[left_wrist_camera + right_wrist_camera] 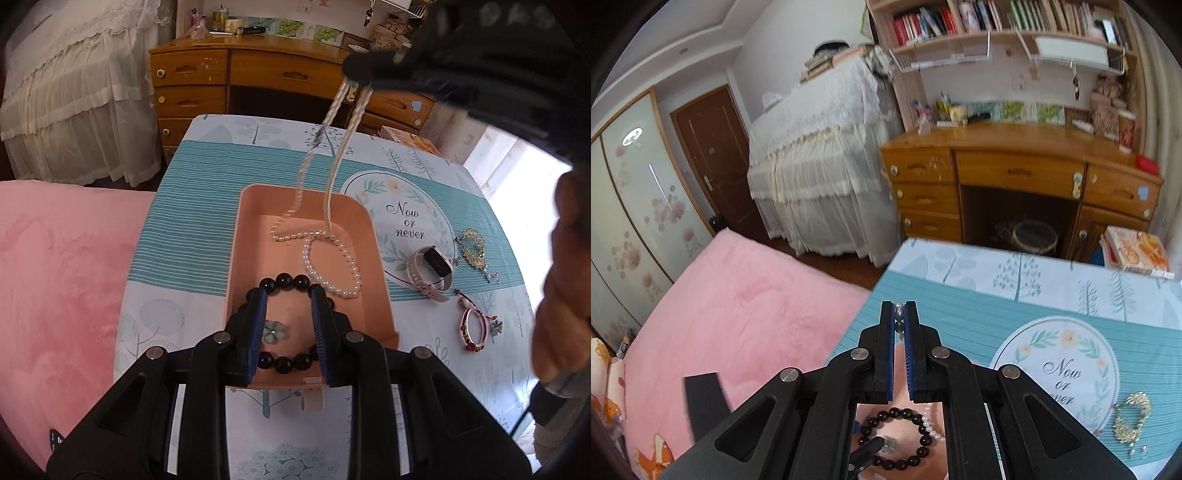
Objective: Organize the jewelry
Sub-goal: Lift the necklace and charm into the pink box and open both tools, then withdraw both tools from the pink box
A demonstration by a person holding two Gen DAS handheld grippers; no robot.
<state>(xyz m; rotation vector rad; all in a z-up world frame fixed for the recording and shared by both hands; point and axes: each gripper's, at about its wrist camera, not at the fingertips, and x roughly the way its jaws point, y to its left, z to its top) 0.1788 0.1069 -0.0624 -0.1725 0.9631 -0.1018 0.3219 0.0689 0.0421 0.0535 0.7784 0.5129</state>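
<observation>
Right tongs [899, 314]: clenched on one pearl necklace [317, 236], its lower end pooled in one pink tray [251, 229] on the desk [192, 206]. Left tongs [288, 295]: released, above one black bead bracelet [284, 282]. Beside tray: one watch [430, 271], one gold piece [472, 251], one red bracelet [474, 328].

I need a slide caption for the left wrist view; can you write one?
Right gripper lowers a white pearl necklace into the pink tray while the open left gripper hovers above a black bead bracelet.
</observation>
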